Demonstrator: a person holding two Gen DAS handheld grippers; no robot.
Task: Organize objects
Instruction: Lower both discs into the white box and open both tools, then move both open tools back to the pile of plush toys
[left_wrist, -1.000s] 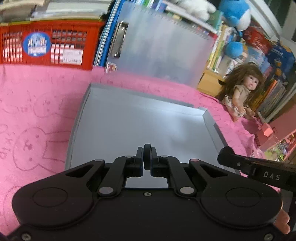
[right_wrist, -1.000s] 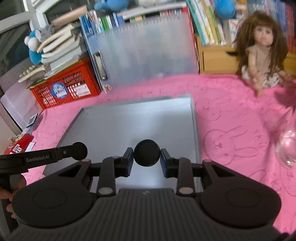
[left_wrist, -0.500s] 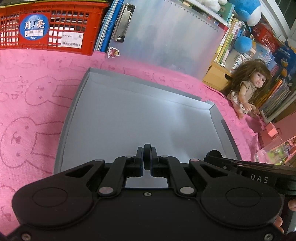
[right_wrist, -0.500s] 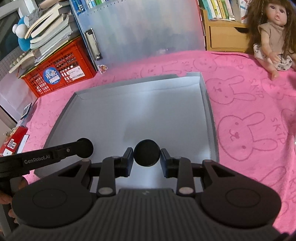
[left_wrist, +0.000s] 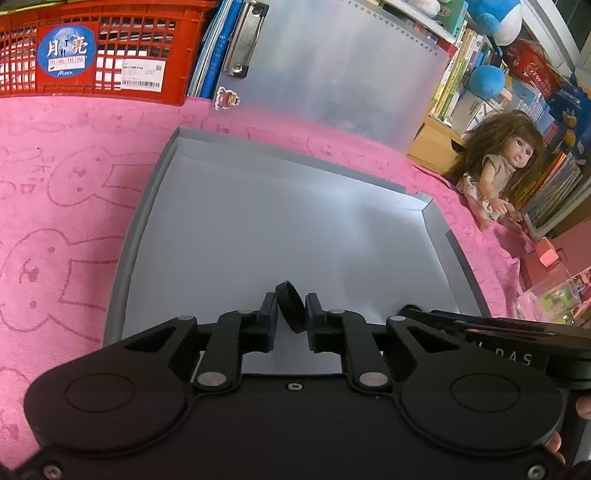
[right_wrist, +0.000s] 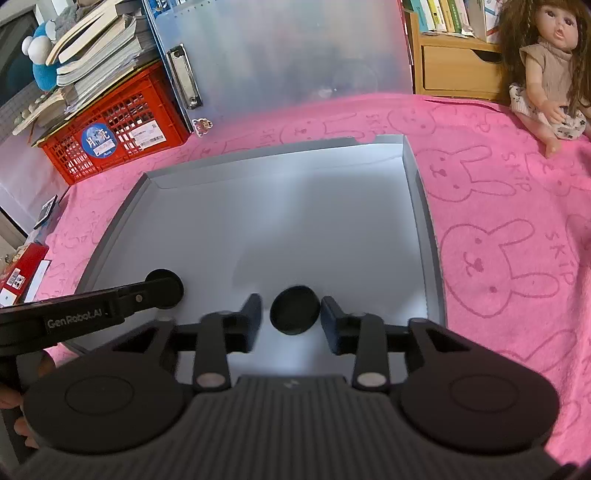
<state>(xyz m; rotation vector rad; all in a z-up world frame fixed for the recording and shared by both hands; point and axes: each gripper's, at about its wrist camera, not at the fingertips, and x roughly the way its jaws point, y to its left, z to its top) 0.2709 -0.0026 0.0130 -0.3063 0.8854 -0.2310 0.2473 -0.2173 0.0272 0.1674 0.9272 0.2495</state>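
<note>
Black disc (right_wrist: 294, 310) lies lower centre on the grey tray (right_wrist: 424, 206) between our spread right tongs (right_wrist: 291, 319), apparently just released there; left tongs (left_wrist: 291, 312) loosely bracket a second disc (left_wrist: 290, 304), seemingly for placing alongside.

A red crate (left_wrist: 92, 51) and a frosted clipboard (left_wrist: 332, 70) stood behind my pink bunny cloth (right_wrist: 498, 240); a long-haired doll (right_wrist: 550, 70) sat rightward.

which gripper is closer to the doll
Right. The right gripper sits at the gray tray's front edge on the doll's side; the left gripper is across the tray, farther away.
</note>
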